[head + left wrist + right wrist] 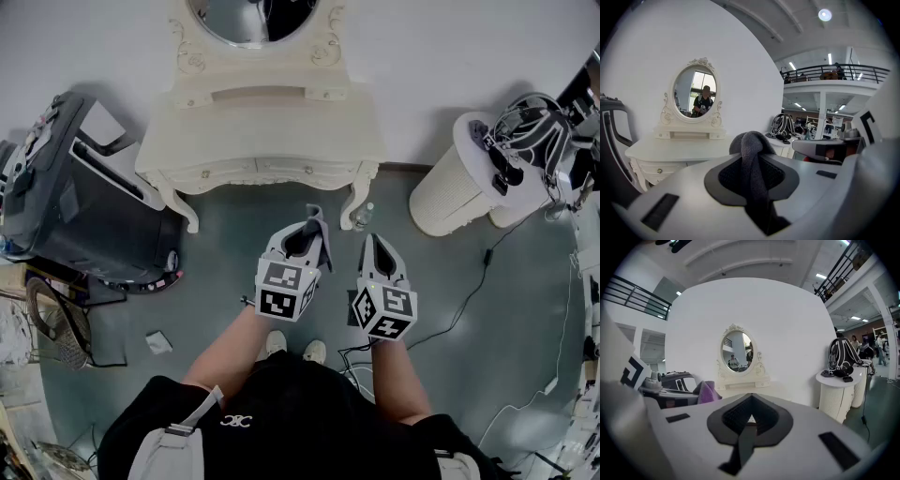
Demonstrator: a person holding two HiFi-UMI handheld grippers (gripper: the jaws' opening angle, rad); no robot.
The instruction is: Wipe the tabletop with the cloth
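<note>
The grey cloth [752, 146] is pinched between the jaws of the left gripper [313, 225], bunched above them and held in the air over the floor, near the white dressing table [262, 127] but not touching its tabletop. Just to the right, the right gripper [749, 421] has its jaws together on nothing. An oval mirror [696, 91] stands at the table's far edge. A white ribbed cylinder stand [448, 195] is further right.

Head view looks down; gripper views face the dresser [262, 141].
</note>
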